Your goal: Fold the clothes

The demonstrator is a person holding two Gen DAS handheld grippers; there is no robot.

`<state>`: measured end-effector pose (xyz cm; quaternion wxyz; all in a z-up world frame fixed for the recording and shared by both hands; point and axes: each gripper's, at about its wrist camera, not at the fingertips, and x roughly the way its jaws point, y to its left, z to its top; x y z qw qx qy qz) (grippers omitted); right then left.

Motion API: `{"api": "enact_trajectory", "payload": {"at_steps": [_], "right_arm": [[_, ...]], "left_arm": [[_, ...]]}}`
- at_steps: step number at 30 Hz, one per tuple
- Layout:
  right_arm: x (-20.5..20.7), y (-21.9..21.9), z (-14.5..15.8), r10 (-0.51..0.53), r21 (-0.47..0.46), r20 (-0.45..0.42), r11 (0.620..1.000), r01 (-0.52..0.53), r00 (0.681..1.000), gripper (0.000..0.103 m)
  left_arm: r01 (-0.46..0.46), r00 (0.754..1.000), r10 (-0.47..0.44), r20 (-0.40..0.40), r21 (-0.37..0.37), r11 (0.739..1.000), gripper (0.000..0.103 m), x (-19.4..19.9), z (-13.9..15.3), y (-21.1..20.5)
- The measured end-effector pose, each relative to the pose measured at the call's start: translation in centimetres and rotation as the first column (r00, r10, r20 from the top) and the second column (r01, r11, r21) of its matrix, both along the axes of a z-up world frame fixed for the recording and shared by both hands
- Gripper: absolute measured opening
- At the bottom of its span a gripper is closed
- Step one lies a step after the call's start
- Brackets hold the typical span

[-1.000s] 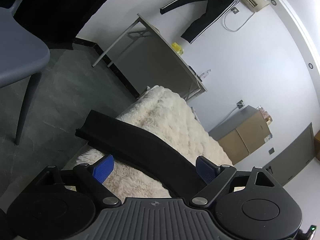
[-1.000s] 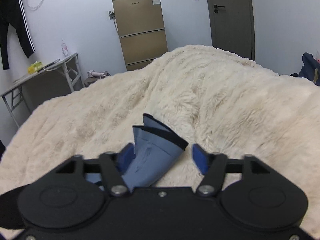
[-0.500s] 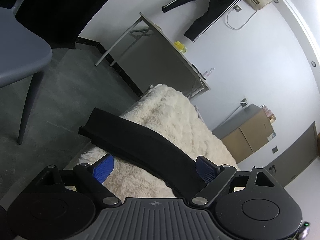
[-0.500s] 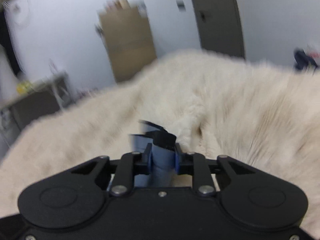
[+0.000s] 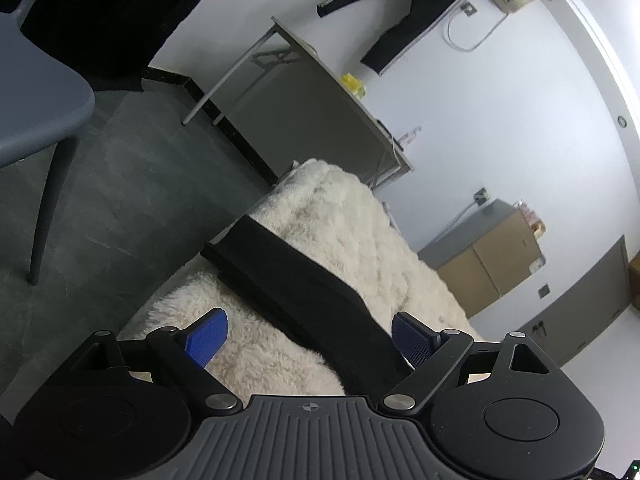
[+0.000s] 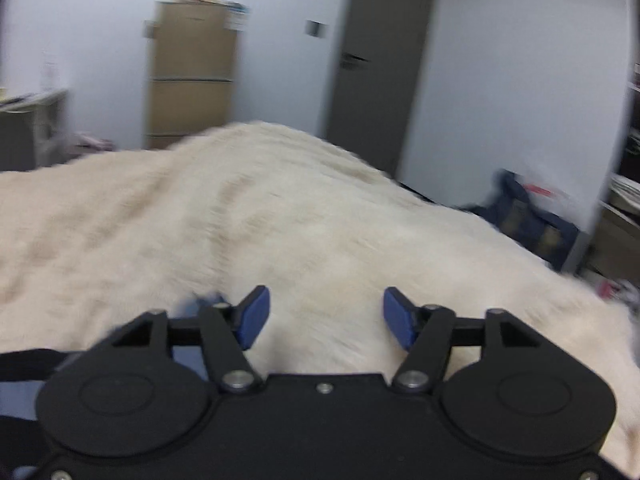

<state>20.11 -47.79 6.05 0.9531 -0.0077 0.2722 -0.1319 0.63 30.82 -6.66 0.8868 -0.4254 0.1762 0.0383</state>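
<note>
A black band of a garment (image 5: 288, 292) lies across the corner of a cream fluffy blanket (image 5: 352, 224). My left gripper (image 5: 310, 336) is open just above it, and the band runs between its blue pads. In the blurred right wrist view my right gripper (image 6: 325, 314) is open and empty over the blanket (image 6: 280, 208). A bit of blue-grey cloth (image 6: 188, 360) with a black edge shows at lower left, behind the left finger.
A grey chair (image 5: 36, 92) stands on the dark floor at left. A folding table (image 5: 320, 92) stands by the wall with black trousers (image 5: 404, 12) hung above. A tan cabinet (image 6: 192, 72) and a door (image 6: 376, 68) are beyond the bed. A dark bag (image 6: 528, 224) lies at right.
My right gripper shut on the blue-grey cloth half a second ago, then opened and let it go; it has swung right. The left gripper stayed open and drifted slightly.
</note>
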Motion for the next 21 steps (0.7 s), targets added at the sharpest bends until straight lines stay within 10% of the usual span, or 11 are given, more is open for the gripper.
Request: {"api": "enact_trajectory", "payload": {"at_steps": [8, 10, 21], "right_arm": [[7.0, 2.9, -3.2, 0.226, -0.064, -0.28, 0.965, -0.253, 0.933, 0.061], [8.4, 3.0, -3.8, 0.266, 0.0, -0.315, 0.96, -0.28, 0.911, 0.029], [4.0, 1.0, -1.5, 0.226, -0.035, -0.066, 0.973, -0.229, 0.972, 0.015]], "left_arm": [[-0.003, 1.0, 0.003, 0.003, 0.001, 1.0, 0.086, 0.1, 0.2, -0.1], [-0.004, 1.0, 0.004, 0.003, -0.004, 1.0, 0.086, 0.1, 0.2, 0.0], [0.003, 1.0, -0.003, -0.002, 0.001, 1.0, 0.086, 0.3, 0.1, -0.1]]}}
